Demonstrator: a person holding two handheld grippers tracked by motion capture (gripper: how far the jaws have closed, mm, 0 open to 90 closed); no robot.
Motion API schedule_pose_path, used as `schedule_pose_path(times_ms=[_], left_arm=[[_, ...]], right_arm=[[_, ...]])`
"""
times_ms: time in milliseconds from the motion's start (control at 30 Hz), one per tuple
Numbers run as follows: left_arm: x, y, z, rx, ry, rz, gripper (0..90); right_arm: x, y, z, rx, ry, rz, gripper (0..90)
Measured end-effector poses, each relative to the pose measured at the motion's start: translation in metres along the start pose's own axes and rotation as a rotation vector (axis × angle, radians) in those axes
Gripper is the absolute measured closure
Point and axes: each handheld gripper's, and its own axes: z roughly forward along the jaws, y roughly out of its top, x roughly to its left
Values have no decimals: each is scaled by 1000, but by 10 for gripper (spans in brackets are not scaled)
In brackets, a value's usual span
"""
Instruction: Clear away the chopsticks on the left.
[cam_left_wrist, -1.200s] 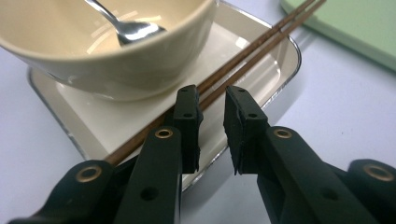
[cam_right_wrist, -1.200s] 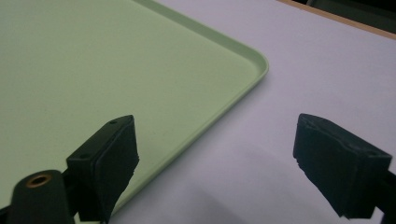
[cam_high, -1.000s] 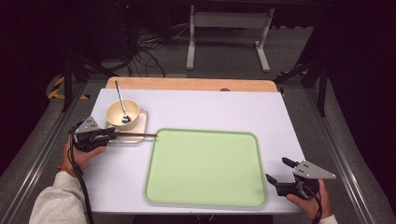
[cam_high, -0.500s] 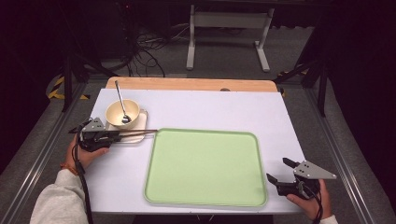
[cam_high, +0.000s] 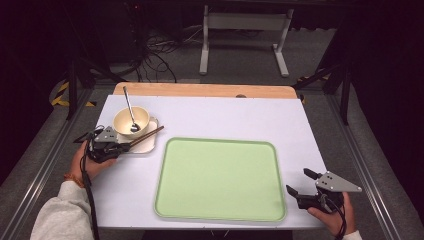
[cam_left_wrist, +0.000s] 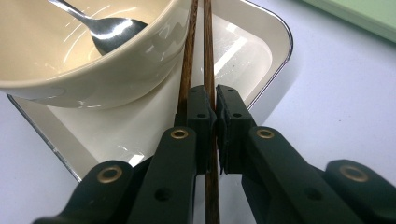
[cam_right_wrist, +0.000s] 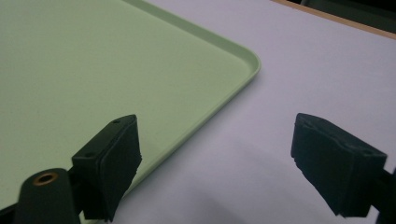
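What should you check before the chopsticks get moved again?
1. Left gripper shut on the chopsticks: ok, jaws pinch them.
2. Both sticks held evenly: cannot tell, one sits between the pads and the other lies along the left jaw's outer side.
3. Chopsticks clear of the cream bowl: not ok, they pass right against its side over the white dish.
4. Spoon settled in the bowl: ok.
5. Green tray empty: ok.
6. Right gripper open, beside the tray corner: ok.
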Motion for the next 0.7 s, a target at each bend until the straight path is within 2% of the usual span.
schedule_pose_path(times_ms=[100,267,467,700], left_arm=[[-2,2,-1,-4,3,3,854],[-5,3,-9,-55,18,-38,855],[-11,5,-17,-76,26,-68,855],[-22,14,-25,-121,-7,-82,855]], right_arm=[[0,0,-1,-6,3,3,160],[0,1,-2,-16,4,3,159],[0,2,-2,-19,8,0,159],[1,4,-1,-20,12,-8,159]])
